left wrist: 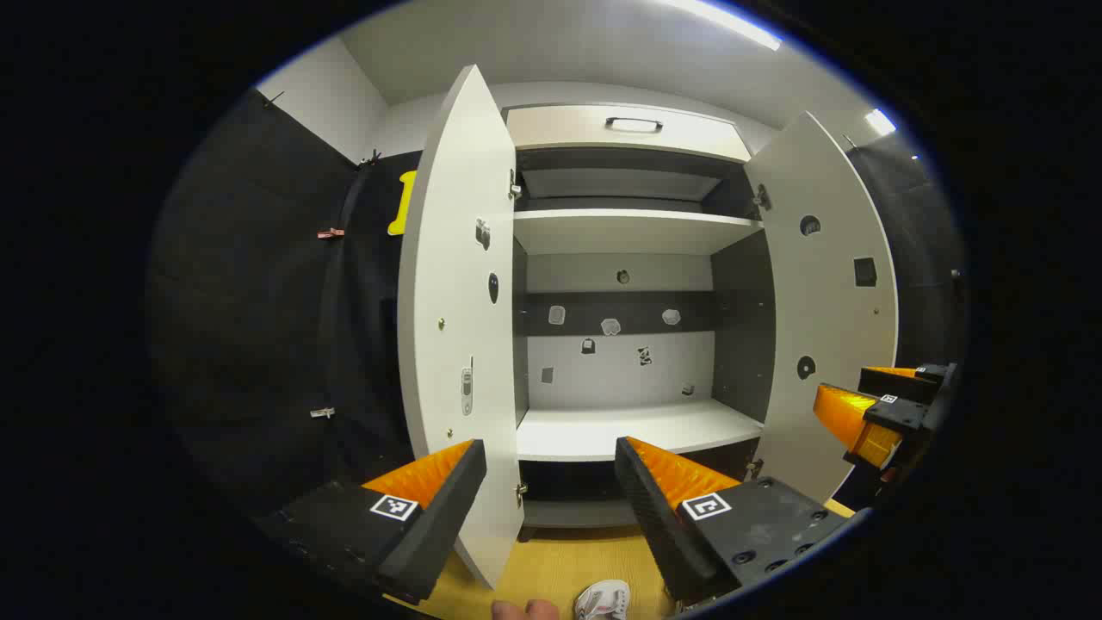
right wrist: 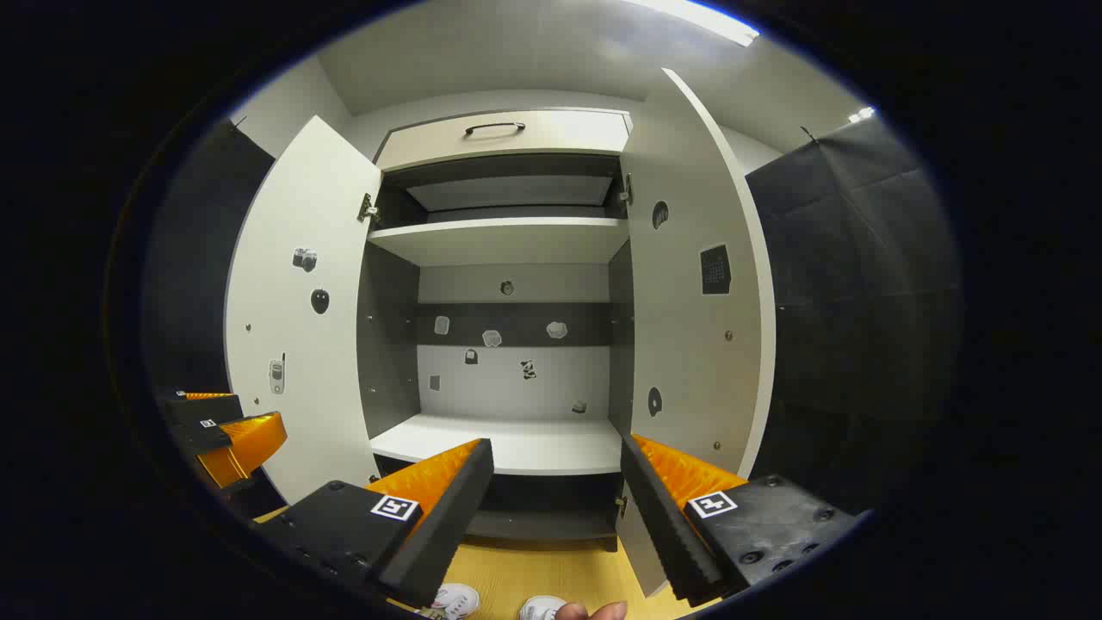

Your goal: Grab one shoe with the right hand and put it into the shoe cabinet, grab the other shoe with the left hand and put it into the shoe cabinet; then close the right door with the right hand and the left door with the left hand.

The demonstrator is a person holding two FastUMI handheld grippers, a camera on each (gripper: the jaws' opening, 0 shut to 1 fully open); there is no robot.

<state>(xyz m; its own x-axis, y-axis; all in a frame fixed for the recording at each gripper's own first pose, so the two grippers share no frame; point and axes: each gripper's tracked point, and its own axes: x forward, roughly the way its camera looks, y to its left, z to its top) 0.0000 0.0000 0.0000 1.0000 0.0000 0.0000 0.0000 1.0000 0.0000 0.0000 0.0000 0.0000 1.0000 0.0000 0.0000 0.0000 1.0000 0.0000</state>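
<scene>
1. The shoe cabinet (left wrist: 624, 129) stood in front of both cameras, tall and pale, with a drawer and a handle at the top.
2. Its left door (left wrist: 456, 301) stood wide open. In the right gripper view the left door (right wrist: 301, 319) had small stickers on its inner side.
3. Its right door (left wrist: 831, 293) stood wide open too, and in the right gripper view the right door (right wrist: 697, 293) was close to the camera.
4. Inside, the big lower shelf (left wrist: 628, 429) was bare, with a thinner shelf (left wrist: 633, 231) higher up. Small stickers dotted the back wall.
5. The floor (left wrist: 560, 564) under the cabinet was yellow wood.
6. The left tongs (left wrist: 551, 504) were spread wide with nothing between them. They pointed at the cabinet, with the edge of the left door between the two fingers in the picture.
7. The right tongs (right wrist: 555, 504) were spread wide too and held nothing. They pointed at the lower shelf.
8. In the left gripper view the right tongs (left wrist: 887, 405) showed at the far right, beside the right door. In the right gripper view the left tongs (right wrist: 219, 430) showed at the far left, beside the left door.
9. One white shoe (left wrist: 603, 600) lay on the floor just in front of the cabinet, at the bottom of the left gripper view.
10. In the right gripper view two white shoes showed at the bottom edge, one shoe (right wrist: 454, 600) beside the other shoe (right wrist: 542, 610), both on the floor and outside the cabinet.
</scene>
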